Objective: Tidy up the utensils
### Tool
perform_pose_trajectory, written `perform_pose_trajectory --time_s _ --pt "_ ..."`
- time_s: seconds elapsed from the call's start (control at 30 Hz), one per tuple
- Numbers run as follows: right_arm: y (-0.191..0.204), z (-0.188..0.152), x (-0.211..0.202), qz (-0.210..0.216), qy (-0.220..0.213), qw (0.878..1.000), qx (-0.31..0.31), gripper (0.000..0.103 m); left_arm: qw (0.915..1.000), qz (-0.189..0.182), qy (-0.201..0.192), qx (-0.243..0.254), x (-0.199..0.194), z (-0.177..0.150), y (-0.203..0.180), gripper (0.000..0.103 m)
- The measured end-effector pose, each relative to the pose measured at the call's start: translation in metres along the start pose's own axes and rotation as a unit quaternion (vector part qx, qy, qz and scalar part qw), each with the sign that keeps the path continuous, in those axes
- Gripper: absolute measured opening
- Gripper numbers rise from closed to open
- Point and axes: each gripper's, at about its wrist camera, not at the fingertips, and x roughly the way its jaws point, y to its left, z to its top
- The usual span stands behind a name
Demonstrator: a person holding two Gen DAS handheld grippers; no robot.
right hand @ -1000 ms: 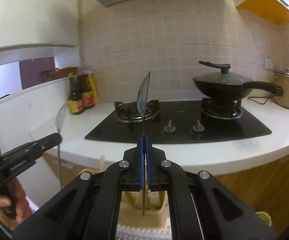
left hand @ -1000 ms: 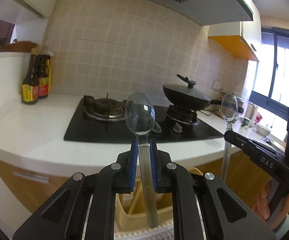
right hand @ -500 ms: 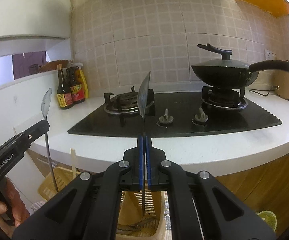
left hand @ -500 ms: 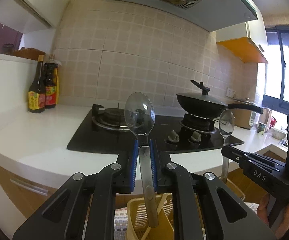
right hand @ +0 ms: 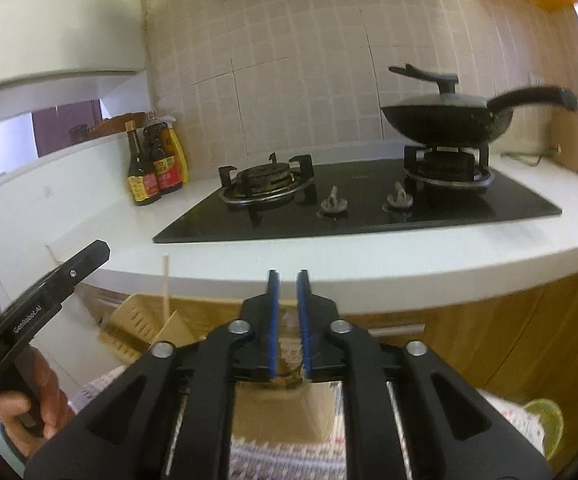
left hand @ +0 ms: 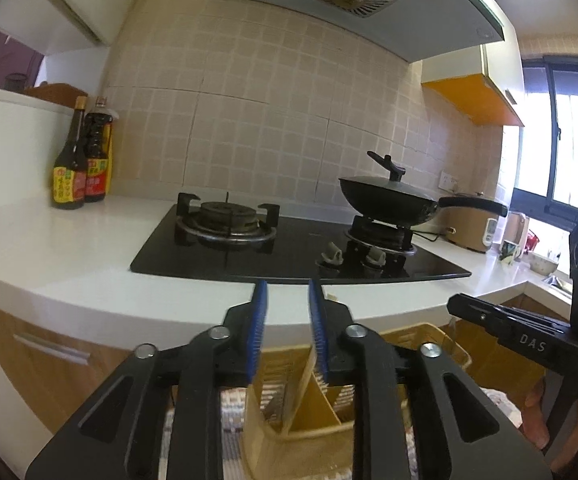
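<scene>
The left gripper [left hand: 287, 300] is released, its blue pads apart with nothing between them, and it hangs above a yellow plastic utensil holder [left hand: 313, 420] that sits below the edge of the white table [left hand: 69, 256]. The right gripper [right hand: 287, 284] is likewise spread apart and empty over the same holder [right hand: 137, 320], where a pale chopstick [right hand: 165, 284] stands upright. On the table behind are a black stove [right hand: 353, 216], a lidded wok [right hand: 445, 120] on the right-hand burner, and sauce bottles [left hand: 81, 160] at the far left.
</scene>
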Motion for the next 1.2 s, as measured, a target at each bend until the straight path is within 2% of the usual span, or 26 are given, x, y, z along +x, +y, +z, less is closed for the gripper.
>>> perform_pose_trajectory --time_s 0.03,0.13,0.37,0.57,0.67,0.77,0.87,1.1,1.2 --pt "-0.002 -0.001 -0.004 0.003 0.002 1.000 0.006 0.025 1.0000 -0.001 0.000 -0.001 -0.004 0.000 0.000 0.031" --pt "-0.004 -0.004 -0.023 -0.001 0.000 1.000 0.015 0.041 1.0000 -0.004 0.003 -0.002 -0.018 0.000 -0.001 0.033" --pt "0.007 -0.008 -0.057 -0.010 0.042 0.999 0.014 0.041 0.9989 -0.023 0.036 -0.017 -0.056 -0.003 -0.004 0.033" --pt "0.018 -0.025 -0.068 -0.011 0.134 0.991 0.018 0.041 0.9905 -0.035 0.131 -0.025 -0.070 -0.019 -0.004 0.035" --pt "0.024 -0.044 -0.065 -0.001 0.197 0.980 0.023 0.041 0.9784 -0.042 0.202 -0.017 -0.071 -0.039 -0.007 0.035" --pt "0.028 -0.074 -0.058 -0.005 0.271 0.962 0.031 0.041 0.9648 -0.048 0.258 -0.021 -0.070 -0.058 -0.006 0.033" --pt "0.028 -0.101 -0.053 -0.008 0.323 0.946 0.040 0.035 0.9466 -0.054 0.316 -0.035 -0.067 -0.082 -0.001 0.033" --pt "0.022 -0.137 -0.050 0.004 0.384 0.921 0.066 0.028 0.9128 -0.060 0.401 -0.047 -0.056 -0.123 0.006 0.032" --pt "0.025 -0.147 -0.049 0.012 0.405 0.912 0.068 0.026 0.9045 -0.065 0.418 -0.055 -0.051 -0.133 0.006 0.032"
